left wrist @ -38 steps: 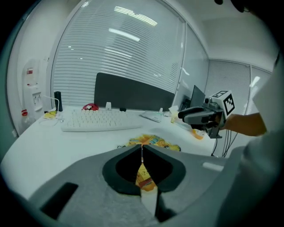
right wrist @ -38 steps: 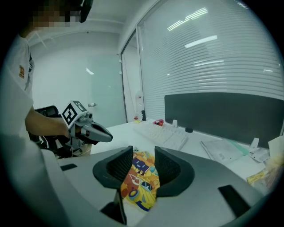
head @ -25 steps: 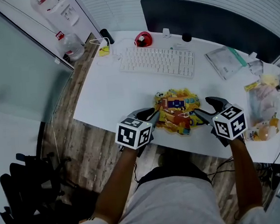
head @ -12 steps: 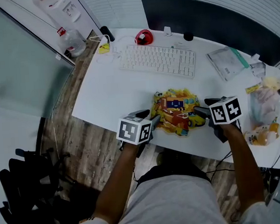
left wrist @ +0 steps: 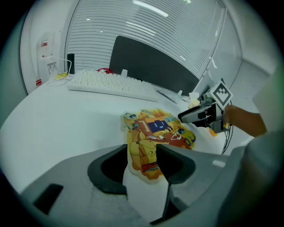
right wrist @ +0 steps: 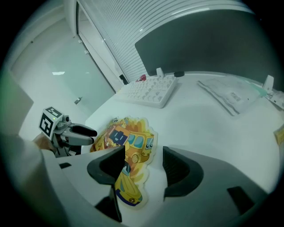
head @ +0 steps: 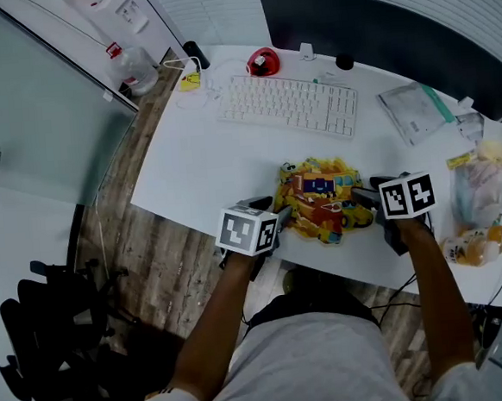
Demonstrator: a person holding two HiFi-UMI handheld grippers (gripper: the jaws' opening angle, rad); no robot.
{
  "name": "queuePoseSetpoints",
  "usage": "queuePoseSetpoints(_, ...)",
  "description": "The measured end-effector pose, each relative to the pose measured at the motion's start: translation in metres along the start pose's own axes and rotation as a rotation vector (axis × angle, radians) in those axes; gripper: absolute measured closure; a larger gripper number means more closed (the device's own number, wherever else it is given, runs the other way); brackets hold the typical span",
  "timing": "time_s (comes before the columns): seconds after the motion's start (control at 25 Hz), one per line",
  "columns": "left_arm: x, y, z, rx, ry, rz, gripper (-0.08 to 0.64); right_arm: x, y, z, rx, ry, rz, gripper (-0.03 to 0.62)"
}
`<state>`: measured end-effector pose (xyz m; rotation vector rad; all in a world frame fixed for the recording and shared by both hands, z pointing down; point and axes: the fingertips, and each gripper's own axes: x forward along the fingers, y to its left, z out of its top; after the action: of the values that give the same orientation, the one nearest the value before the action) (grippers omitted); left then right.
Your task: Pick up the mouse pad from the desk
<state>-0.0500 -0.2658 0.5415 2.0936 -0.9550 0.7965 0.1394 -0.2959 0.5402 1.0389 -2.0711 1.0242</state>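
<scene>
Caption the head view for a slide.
Left claw, just opened, and open right claw each straddle an edge of the mouse pad.

Head view looks steeply down; gripper views face inward, close (sharing the mouse pad [head: 320, 200]).

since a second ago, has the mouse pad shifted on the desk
No. The mouse pad lies at the same spot in front of the keyboard, near the front edge of the desk.

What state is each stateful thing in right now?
Yellow cartoon-printed mouse pad: lying flat on the white desk, not lifted.
Left gripper: open, jaws have just been opening, pad's edge between them, ungripped.
Right gripper: open, pad's edge between its jaws, ungripped.
Black monitor: screen dark.
</scene>
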Motion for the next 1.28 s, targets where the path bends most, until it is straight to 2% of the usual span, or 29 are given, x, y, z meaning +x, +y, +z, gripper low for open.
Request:
queuePoseSetpoints(0.36, 0.004, 0.001, -0.003, -0.004, -0.013, 0.012, 0.36, 0.002, 0.002, 0.001, 0.048, -0.025, -0.036, 0.347)
queuePoseSetpoints(0.8, 0.005, 0.001, -0.005, 0.069, 0.005, 0.028, 0.376, 0.005, 0.012, 0.002, 0.119, -0.046, -0.01, 0.347)
queuePoseSetpoints(0.96, 0.006, 0.003, -0.006, 0.089, 0.012, 0.034, 0.388, 0.005, 0.013, 0.003, 0.189, -0.069, 0.038, 0.348)
queuePoseSetpoints(1.08, 0.006, 0.003, -0.006, 0.086, 0.009, 0.033, 0.397, 0.008, 0.028, 0.0, 0.242, -0.073, 0.131, 0.354)
queuePoseSetpoints(1.2, 0.006, 0.002, -0.006, 0.082, 0.007, 0.026, 0.399, 0.009, 0.035, -0.001, 0.235, -0.071, 0.145, 0.354)
queuePoseSetpoints(1.28, 0.006, 0.003, -0.005, 0.085, 0.008, 0.025, 0.399, 0.009, 0.04, 0.001, 0.249, -0.073, 0.184, 0.354)
